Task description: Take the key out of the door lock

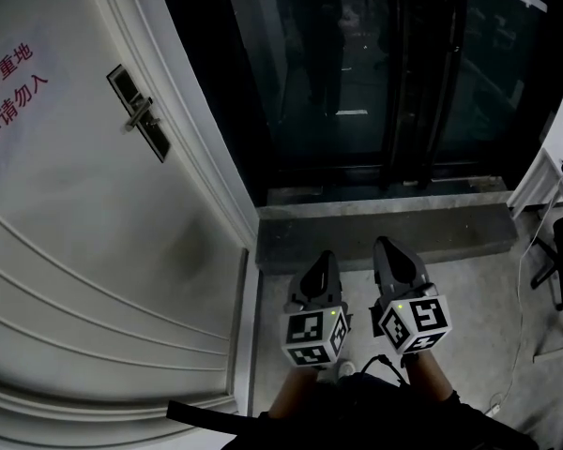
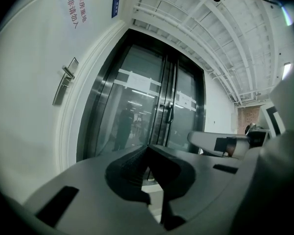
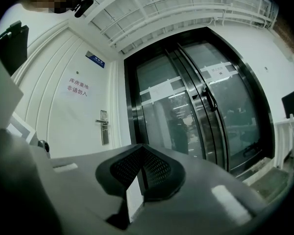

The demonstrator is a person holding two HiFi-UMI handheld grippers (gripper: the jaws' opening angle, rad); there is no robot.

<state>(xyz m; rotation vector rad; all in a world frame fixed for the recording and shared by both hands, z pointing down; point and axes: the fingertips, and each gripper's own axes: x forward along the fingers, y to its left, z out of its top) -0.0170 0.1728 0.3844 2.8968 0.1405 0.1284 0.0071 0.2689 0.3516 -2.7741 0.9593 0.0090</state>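
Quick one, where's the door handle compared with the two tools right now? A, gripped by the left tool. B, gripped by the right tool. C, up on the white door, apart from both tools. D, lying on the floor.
C: the door handle sits on the white door, while the left tool and right tool are held low near the person, both closed on nothing.

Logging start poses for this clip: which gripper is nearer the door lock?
Left. The left gripper is held low, off to the right of the door lock and nowhere near touching it. The right gripper sits beside the left one, farther from the door.
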